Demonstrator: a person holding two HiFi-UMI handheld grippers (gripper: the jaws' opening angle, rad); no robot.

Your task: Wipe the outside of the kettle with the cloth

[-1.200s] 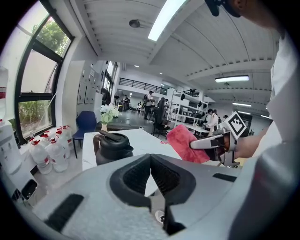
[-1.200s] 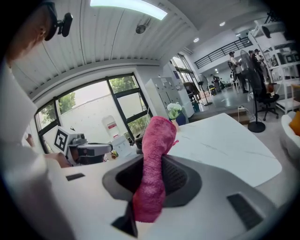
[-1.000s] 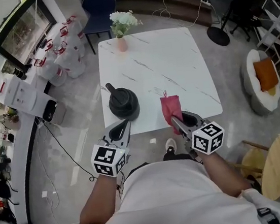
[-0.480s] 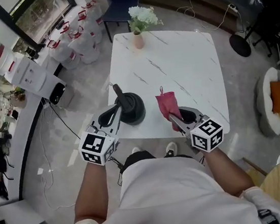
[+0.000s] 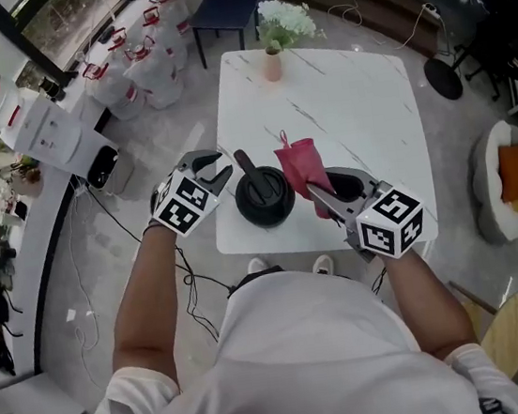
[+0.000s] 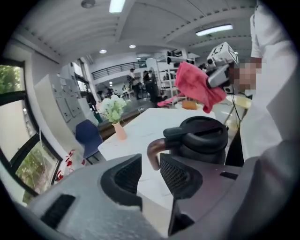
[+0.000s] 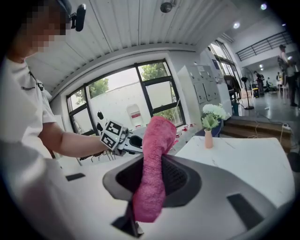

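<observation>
kettle [image 5: 266, 200] stands near the front edge of the table [image 5: 360, 112]. the cloth [image 5: 299, 166] is clamped between the jaws of the right gripper [image 5: 317, 192] and held in the air just above the kettle, apart from it. left gripper [image 5: 219, 167] has its jaws opening with nothing between them and the kettle's handle just ahead of the gap; judged: wiping not begun, the whole outside remains to do.

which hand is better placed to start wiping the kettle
Right. The right gripper is shut on the pink cloth, close beside the kettle. The left gripper holds no cloth; its fingers are opening, empty, on the kettle's handle side.
</observation>
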